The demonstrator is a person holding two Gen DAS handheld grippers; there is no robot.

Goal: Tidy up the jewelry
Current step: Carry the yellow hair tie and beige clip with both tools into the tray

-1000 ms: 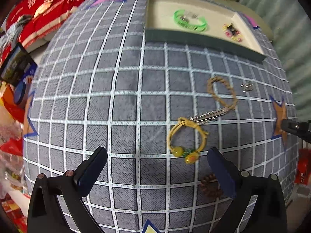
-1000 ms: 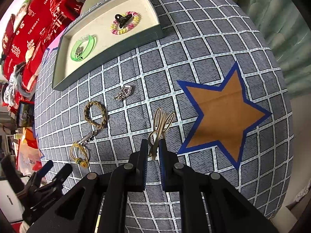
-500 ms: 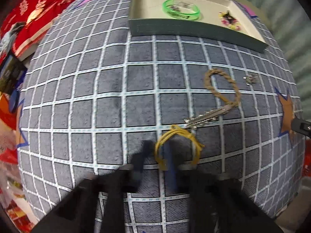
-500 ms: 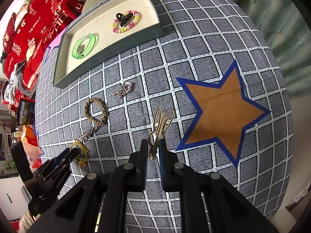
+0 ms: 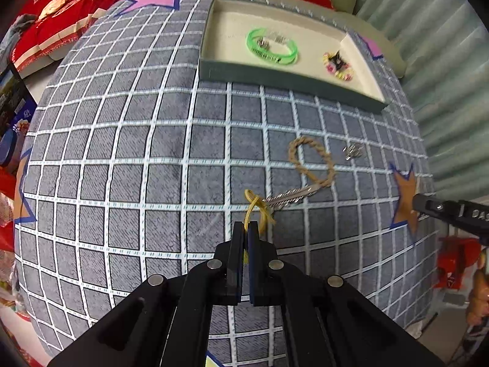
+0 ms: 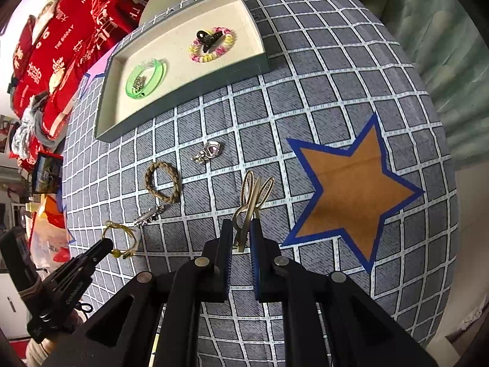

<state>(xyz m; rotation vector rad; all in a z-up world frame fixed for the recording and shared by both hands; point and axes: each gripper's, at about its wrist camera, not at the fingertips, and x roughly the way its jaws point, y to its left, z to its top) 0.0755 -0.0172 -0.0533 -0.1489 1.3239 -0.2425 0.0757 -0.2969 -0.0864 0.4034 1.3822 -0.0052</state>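
My left gripper (image 5: 245, 229) is shut on a yellow cord bracelet (image 5: 258, 211) and holds it just above the grid cloth; it also shows in the right wrist view (image 6: 122, 238). My right gripper (image 6: 241, 229) is shut on a gold hair clip (image 6: 253, 195). A braided tan bracelet (image 5: 311, 162) lies beyond, with a silver leaf clip (image 5: 288, 197) at its near end and a silver charm (image 5: 353, 151) to its right. The jewelry tray (image 5: 287, 79) at the back holds a green bangle (image 5: 272, 47) and a pink-yellow bead bracelet (image 5: 336, 64) with a black clip.
The table wears a grey grid cloth with an orange star (image 6: 351, 189) at the right. Red cushions and fabrics (image 5: 76, 3) lie behind the table on the left. Boxes and bags (image 6: 45, 214) sit off the left edge.
My left gripper went from wide open to shut on the yellow cord bracelet and lifted it. My right gripper stayed shut on the gold hair clip.
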